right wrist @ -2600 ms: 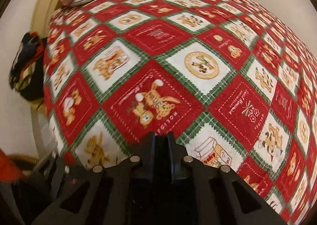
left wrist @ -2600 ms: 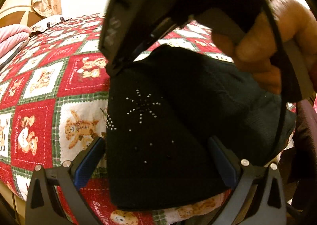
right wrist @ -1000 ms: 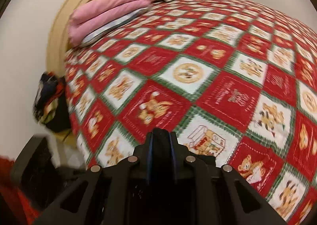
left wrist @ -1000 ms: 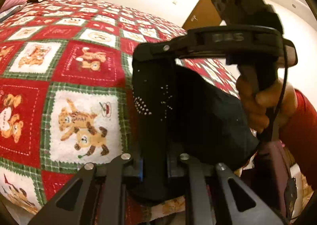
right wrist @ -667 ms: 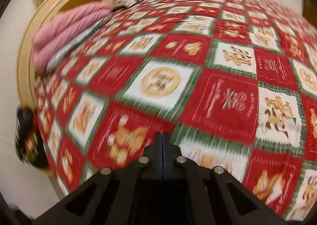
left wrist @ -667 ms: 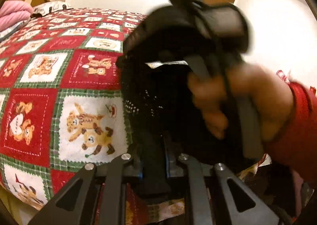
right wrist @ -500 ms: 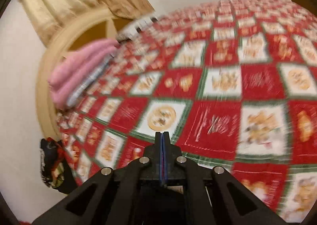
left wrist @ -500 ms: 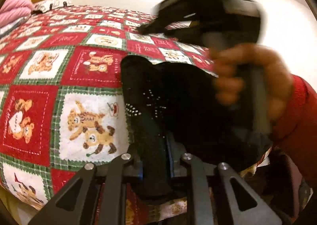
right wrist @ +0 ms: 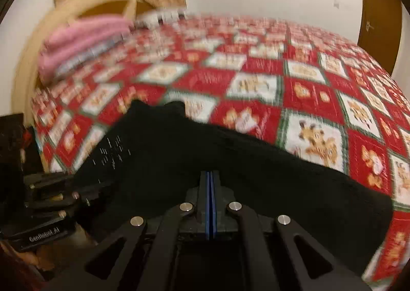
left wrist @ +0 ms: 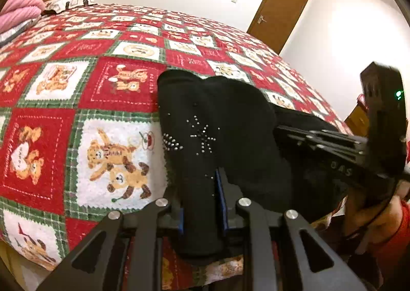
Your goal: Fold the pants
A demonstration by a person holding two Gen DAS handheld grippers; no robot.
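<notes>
Black pants [left wrist: 230,121] with a rhinestone star lie bunched near the front edge of the bed. My left gripper [left wrist: 200,198] is shut on a fold of the pants at their near left side. The pants also show in the blurred right wrist view [right wrist: 230,162], spread wide in front of the right gripper [right wrist: 209,180], whose jaws are shut with nothing seen between them. The right gripper also shows in the left wrist view [left wrist: 282,129], at the pants' right side. The left gripper shows at the left of the right wrist view [right wrist: 84,196].
A red, green and white bear-pattern quilt [left wrist: 77,86] covers the bed. Pink pillows [right wrist: 84,39] and a curved headboard [right wrist: 84,6] are at the far end. A brown door [left wrist: 278,9] stands in the white wall beyond the bed.
My left gripper closed on a fold of the pants and holds it. My right gripper swung from above the pants down to their right side, turning so the pants come into its view.
</notes>
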